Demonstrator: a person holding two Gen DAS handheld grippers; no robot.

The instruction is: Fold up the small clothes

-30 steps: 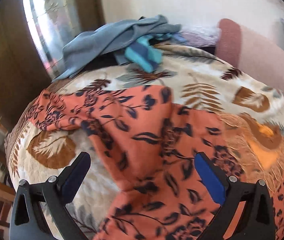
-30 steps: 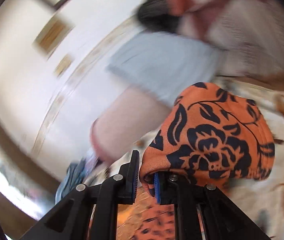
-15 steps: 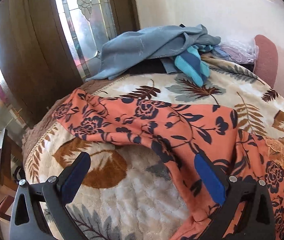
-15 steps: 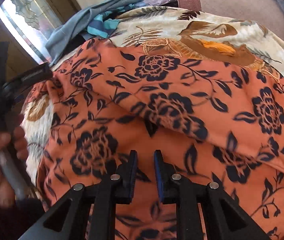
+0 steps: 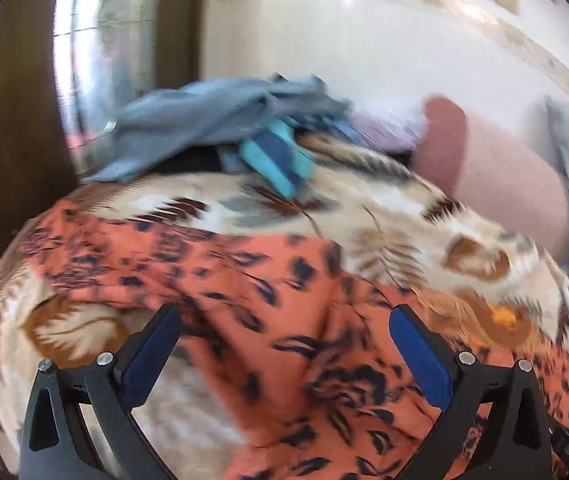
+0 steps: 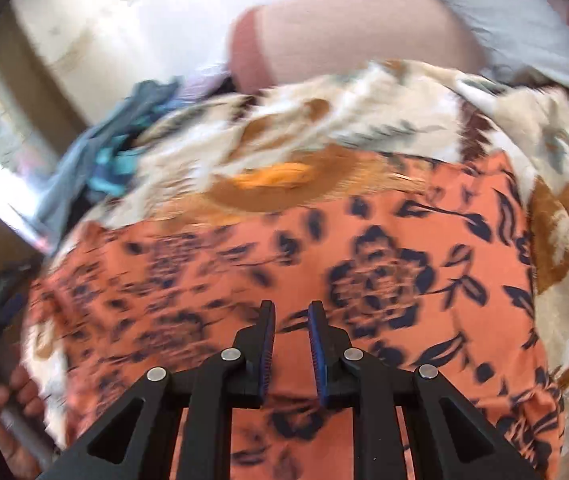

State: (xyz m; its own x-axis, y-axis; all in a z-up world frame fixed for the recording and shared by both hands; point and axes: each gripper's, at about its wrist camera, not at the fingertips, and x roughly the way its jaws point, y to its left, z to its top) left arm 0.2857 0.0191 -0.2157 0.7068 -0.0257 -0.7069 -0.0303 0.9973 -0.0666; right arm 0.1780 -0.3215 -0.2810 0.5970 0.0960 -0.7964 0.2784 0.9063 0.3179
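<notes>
While the orange floral garment (image 6: 364,280) lies spread over the leaf-print blanket (image 6: 364,100), the right gripper (image 6: 291,316) hovers above it, jaws slightly parted, gripping nothing. The left gripper (image 5: 284,328) stands wide open over it. At twelve o'clock a pile of blue clothes (image 5: 224,128) sits.

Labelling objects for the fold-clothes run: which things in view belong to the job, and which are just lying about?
In the job:
- orange floral garment, spread on the blanket
- left tool, open
- right tool, narrow gap, holding nothing

Lying about:
- leaf-print blanket
- grey-blue cloth pile
- teal striped cloth
- pink bolster
</notes>
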